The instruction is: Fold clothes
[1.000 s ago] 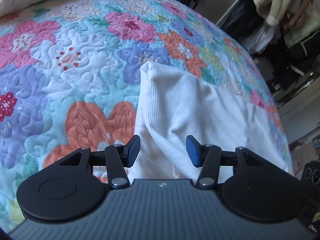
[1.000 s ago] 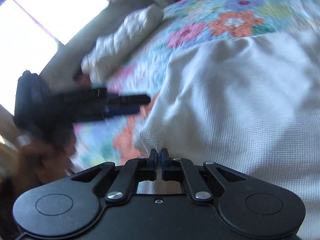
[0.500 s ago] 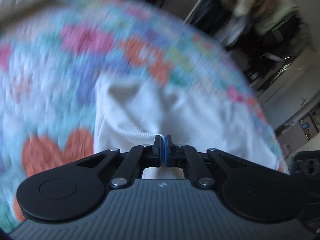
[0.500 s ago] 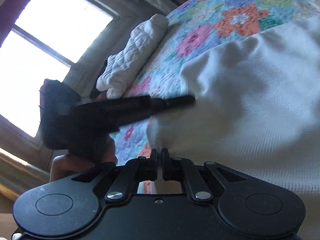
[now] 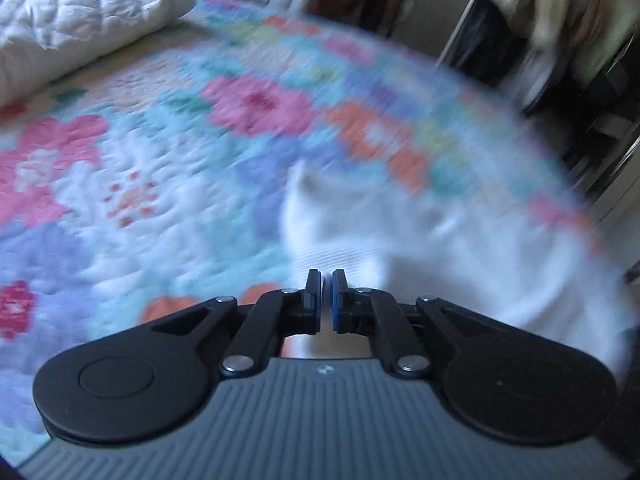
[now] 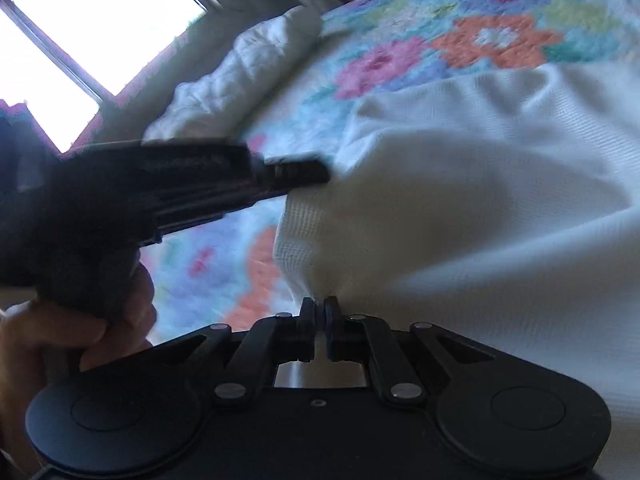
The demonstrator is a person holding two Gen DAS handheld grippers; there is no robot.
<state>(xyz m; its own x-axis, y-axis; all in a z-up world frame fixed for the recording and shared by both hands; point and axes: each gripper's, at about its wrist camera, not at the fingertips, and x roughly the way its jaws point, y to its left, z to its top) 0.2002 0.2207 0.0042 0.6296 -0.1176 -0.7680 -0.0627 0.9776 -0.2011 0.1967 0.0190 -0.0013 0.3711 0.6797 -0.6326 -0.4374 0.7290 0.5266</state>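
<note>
A: Where's the garment right now?

B: The white knit garment [image 6: 500, 208] lies on the flowered quilt [image 6: 500, 40] of the bed, filling the right and centre of the right wrist view. One edge is lifted into a peak at the lower centre, where the right gripper [image 6: 319, 312] has it. In the left wrist view it sits right of centre, badly blurred.

A: And the fingers?

B: On the right gripper they have just been easing apart, yet a pinch of cloth is between them at the tips. The left gripper [image 5: 327, 294] has its fingers pressed almost together with a sliver of gap; in the right wrist view its tip meets the garment's left edge, mid-frame, and seems to be nipping it, though blur keeps me from being sure how much cloth is caught.

A: So what could go wrong?

B: I'd judge the right hold the weak point. With the fingers loosening on a thin pinch, any pull could slide the knit out, and that corner would drop in a heap on the quilt.

A: And the left?

B: If it has only a few threads, the edge could slip free when lifted, leaving the fold lopsided. Uneven pulling between the two could also drag the garment across the quilt instead of folding it, and bunch it towards the white pillow [image 5: 80, 20] at upper left.
</note>
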